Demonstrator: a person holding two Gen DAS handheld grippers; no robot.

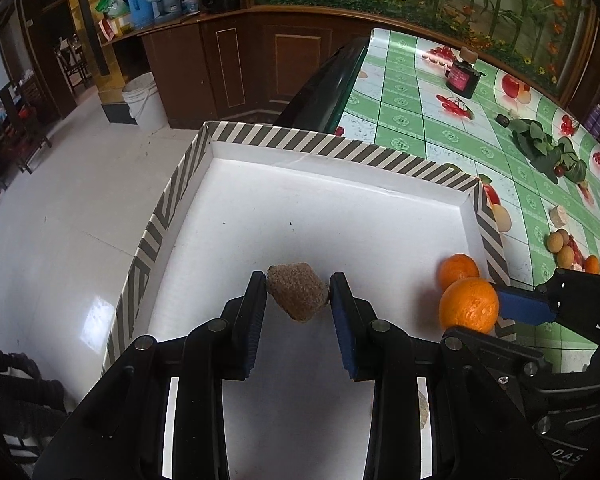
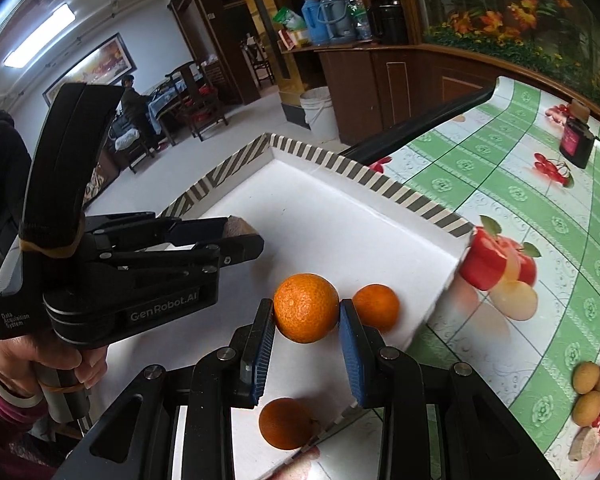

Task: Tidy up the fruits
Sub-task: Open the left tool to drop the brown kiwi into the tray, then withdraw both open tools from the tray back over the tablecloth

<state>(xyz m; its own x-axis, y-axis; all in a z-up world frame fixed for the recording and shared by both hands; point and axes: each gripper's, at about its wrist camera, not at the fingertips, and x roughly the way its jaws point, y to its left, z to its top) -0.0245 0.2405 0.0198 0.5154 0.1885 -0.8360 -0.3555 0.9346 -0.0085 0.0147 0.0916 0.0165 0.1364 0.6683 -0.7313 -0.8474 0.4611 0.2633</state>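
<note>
Orange (image 2: 306, 307) clamped between right gripper (image 2: 306, 320) fingers.

three oranges (image 2: 306, 307), one brown fruit (image 1: 298, 297)

Bright indoor light; a ceiling lamp (image 2: 40, 36) glares, the floor (image 1: 96, 316) reflects it, fisheye edges bend and darken.

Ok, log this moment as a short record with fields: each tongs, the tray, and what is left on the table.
left tongs: shut on brown fruit, over the tray
right tongs: shut on orange, over the tray
tray: white, striped rim; two more oranges inside
table: small tan fruits, leafy greens, dark jar
</note>
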